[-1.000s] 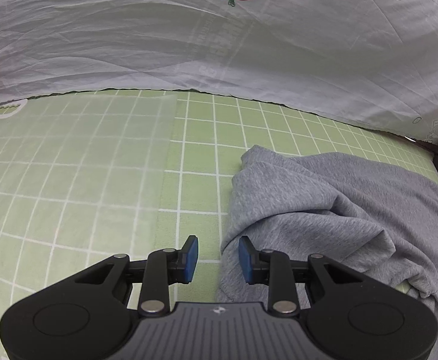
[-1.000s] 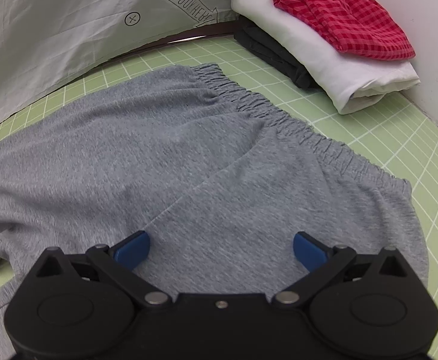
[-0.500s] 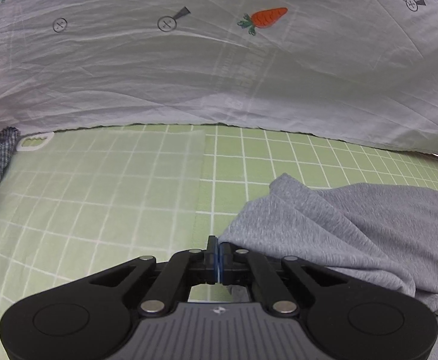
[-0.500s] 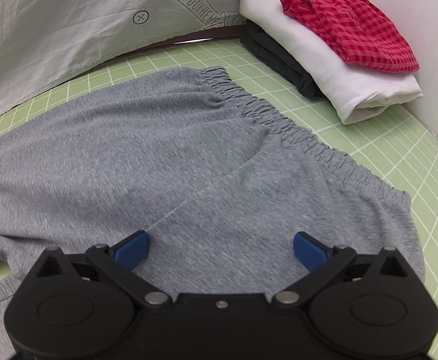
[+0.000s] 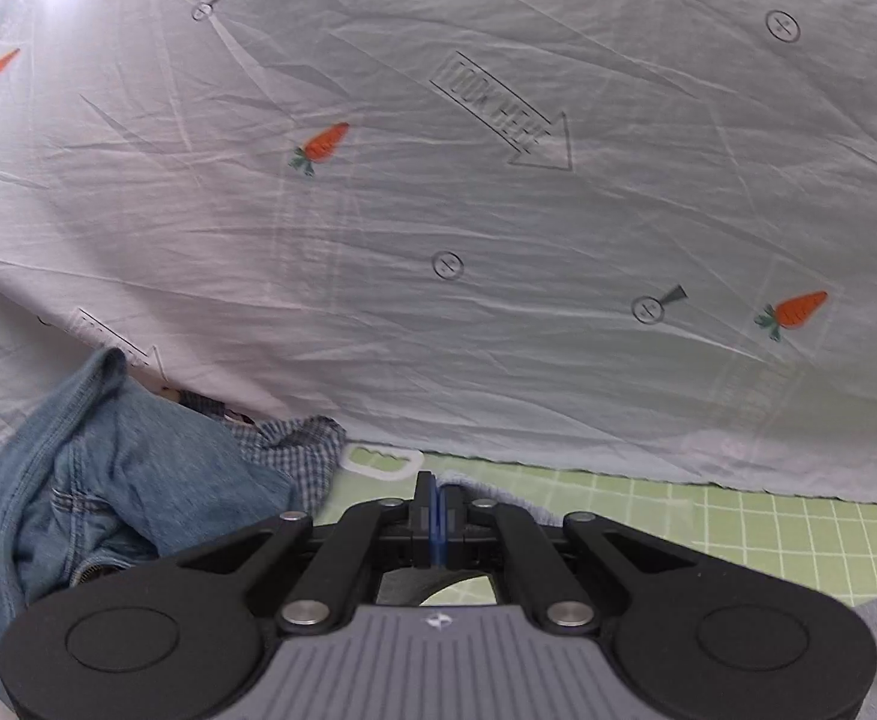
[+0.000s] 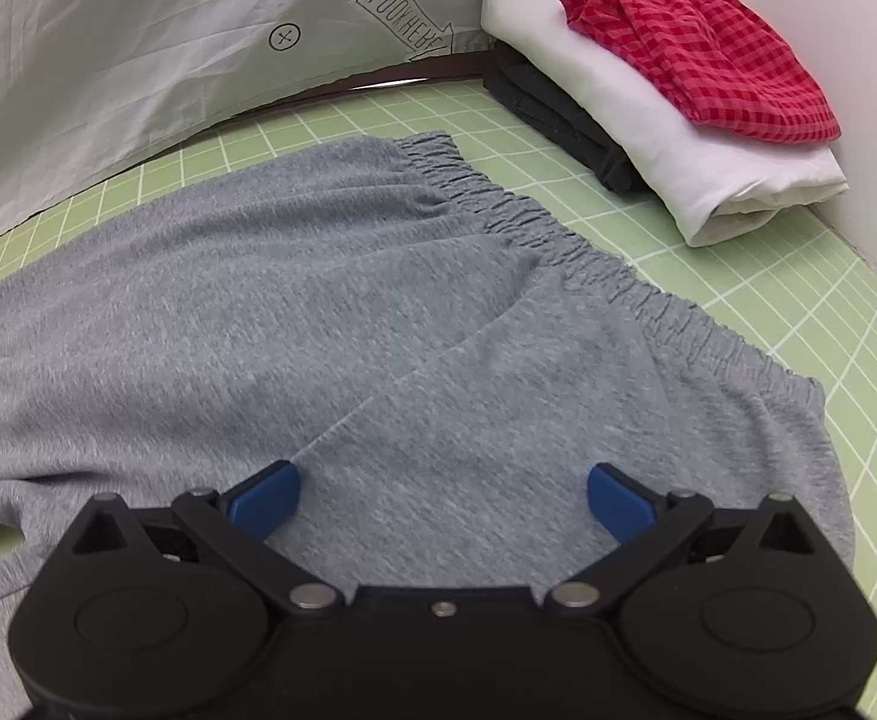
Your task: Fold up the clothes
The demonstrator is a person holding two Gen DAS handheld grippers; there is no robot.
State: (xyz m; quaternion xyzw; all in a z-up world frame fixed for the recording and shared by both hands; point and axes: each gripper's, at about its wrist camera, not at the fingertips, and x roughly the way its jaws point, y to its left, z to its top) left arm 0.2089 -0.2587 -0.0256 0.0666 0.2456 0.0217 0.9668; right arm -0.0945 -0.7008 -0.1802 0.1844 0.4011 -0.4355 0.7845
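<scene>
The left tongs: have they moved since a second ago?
Yes. The left tongs have risen and tilted up: the green mat has sunk low in their view, and the carrot-print sheet now fills it.

Left gripper (image 5: 436, 515): jaws pressed together, pointing slightly below level. Right gripper (image 6: 443, 501): jaws spread wide, angled steeply down.
</scene>
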